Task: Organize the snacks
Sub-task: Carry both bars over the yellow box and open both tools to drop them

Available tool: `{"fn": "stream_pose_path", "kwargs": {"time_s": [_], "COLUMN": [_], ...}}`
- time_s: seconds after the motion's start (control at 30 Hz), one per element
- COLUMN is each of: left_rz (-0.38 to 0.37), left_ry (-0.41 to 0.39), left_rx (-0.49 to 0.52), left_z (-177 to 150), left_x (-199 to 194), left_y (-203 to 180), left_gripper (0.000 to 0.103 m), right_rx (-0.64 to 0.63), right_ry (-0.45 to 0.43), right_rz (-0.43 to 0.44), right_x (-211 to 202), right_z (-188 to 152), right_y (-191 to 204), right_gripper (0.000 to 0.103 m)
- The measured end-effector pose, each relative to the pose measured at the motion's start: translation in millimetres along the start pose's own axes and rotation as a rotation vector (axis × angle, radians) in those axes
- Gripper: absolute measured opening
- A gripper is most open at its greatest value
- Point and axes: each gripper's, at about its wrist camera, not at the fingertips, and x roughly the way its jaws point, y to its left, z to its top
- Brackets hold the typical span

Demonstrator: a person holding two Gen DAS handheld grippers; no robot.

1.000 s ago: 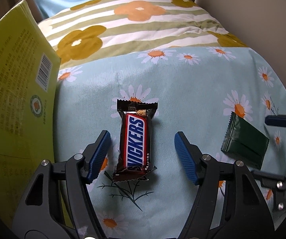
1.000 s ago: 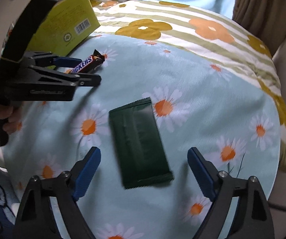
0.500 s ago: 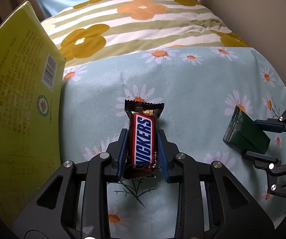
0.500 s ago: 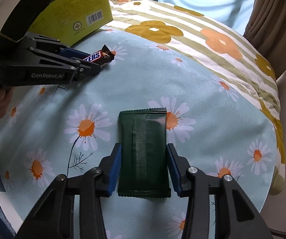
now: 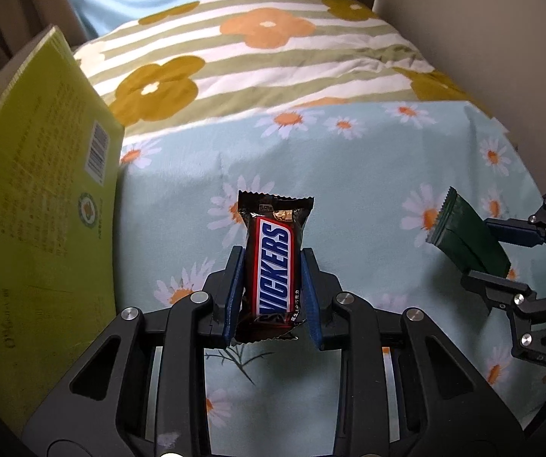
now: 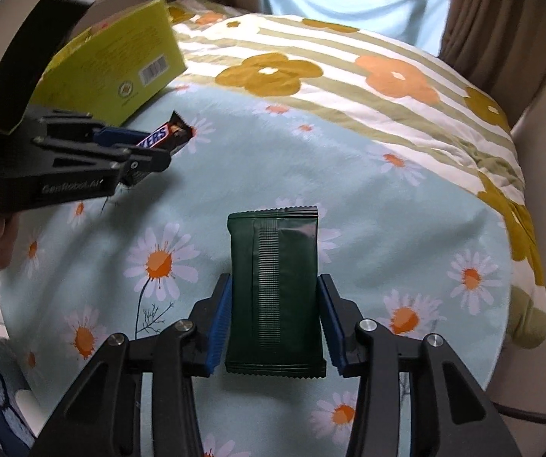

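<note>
My left gripper (image 5: 272, 266) is shut on a Snickers bar (image 5: 276, 262) and holds it above the daisy-print cloth (image 5: 349, 175). The bar's far end sticks out past the fingertips. My right gripper (image 6: 275, 293) is shut on a dark green snack packet (image 6: 274, 285), also lifted off the cloth. In the left wrist view the green packet (image 5: 467, 240) and right gripper (image 5: 508, 251) show at the right edge. In the right wrist view the left gripper (image 6: 147, 152) with the Snickers bar (image 6: 168, 135) shows at the left.
A yellow-green cardboard box (image 5: 37, 205) stands at the left, also seen in the right wrist view (image 6: 117, 72). A striped flower-print blanket (image 5: 257, 57) lies beyond the cloth. A beige wall (image 5: 482, 38) is at the right.
Both grippers closed from open onto their snacks about half a second ago. Since then both have lifted their snacks off the cloth.
</note>
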Motion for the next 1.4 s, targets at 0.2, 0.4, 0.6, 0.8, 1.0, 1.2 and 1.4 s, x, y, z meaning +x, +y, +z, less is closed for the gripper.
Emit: {"fn": "stream_pose_path", "kwargs": {"time_s": [0.2, 0.4, 0.6, 0.8, 1.0, 1.2, 1.4], "left_rz": [-0.021, -0.02, -0.011, 0.028, 0.073, 0.084, 0.069], "left_ry": [-0.061, -0.16, -0.25, -0.324, -0.345, -0.282, -0.214], "left_rx": [-0.017, -0.049, -0.115, -0.192, -0.248, -0.251, -0.225], "left_z": [12, 27, 38, 39, 26, 8, -7], "left_x": [-37, -91, -150, -194, -218, -210, -191], "left_y": [-8, -9, 11, 58, 126, 198, 259], "left_gripper": [0.025, 0.025, 0.025, 0.025, 0.025, 0.025, 0.025], "right_rx": [0.047, 0.086, 0.092, 0.052, 0.01, 0.038, 0.112], "right_ry": [-0.04, -0.103, -0.172, -0.233, -0.265, -0.246, -0.213], "right_rz": [-0.027, -0.056, -0.052, -0.028, 0.02, 0.065, 0.082], "right_x": [-31, -74, -113, -132, -132, -105, -73], "right_z": [11, 29, 61, 99, 142, 176, 201], "right_y": [-7, -11, 2, 35, 95, 163, 216], "right_gripper": [0.04, 0.04, 0.04, 0.04, 0.04, 0.04, 0.04]}}
